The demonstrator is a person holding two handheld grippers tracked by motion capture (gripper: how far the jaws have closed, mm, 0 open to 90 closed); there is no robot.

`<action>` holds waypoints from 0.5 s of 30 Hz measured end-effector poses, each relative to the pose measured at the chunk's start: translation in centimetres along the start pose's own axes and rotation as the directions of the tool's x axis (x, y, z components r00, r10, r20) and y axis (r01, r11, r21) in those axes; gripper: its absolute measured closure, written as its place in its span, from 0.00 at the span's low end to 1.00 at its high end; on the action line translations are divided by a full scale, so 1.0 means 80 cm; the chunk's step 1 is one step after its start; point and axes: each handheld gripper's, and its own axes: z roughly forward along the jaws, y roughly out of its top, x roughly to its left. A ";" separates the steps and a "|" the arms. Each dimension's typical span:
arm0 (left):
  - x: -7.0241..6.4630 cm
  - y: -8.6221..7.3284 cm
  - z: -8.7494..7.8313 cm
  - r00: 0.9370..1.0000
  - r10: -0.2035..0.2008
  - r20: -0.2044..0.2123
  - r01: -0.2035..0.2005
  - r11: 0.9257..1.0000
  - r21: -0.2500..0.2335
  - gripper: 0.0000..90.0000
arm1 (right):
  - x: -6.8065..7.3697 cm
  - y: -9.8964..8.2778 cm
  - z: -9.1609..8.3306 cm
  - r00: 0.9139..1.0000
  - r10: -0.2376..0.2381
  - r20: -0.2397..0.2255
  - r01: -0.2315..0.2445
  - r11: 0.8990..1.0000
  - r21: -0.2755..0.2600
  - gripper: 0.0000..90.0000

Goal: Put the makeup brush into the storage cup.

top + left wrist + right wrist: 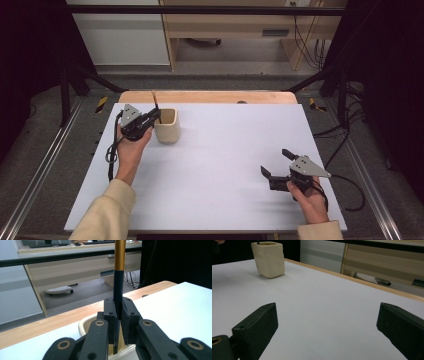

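Note:
A cream cup (167, 126) stands on the white table (220, 165) at the back left. My left gripper (154, 116) hangs at the cup's rim, shut on a thin upright stick (118, 285) that is dark below and orange-gold above. The stick (155, 101) rises over the cup, and its lower end reaches into the cup (86, 325). My right gripper (276, 163) rests low at the front right, open with nothing between its wide-set jaws. In the right gripper view the cup (269, 259) stands far off at the upper left, well beyond the gripper (325, 327).
A wooden strip (207, 97) edges the table's far side. Black frame bars (200, 10) and a wooden desk (240, 25) stand beyond it. Cables (350, 185) trail off the table's right side.

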 end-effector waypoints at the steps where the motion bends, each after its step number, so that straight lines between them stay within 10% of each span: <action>1: 0.000 -0.001 0.000 1.000 -0.001 0.000 0.001 1.000 -0.001 0.92 | 0.000 0.000 0.000 1.000 0.000 0.000 0.000 1.000 0.000 0.04; 15: -0.004 -0.009 -0.002 1.000 -0.001 -0.003 0.001 1.000 0.011 0.92 | 0.001 0.000 0.001 1.000 0.006 -0.005 -0.006 1.000 0.006 0.05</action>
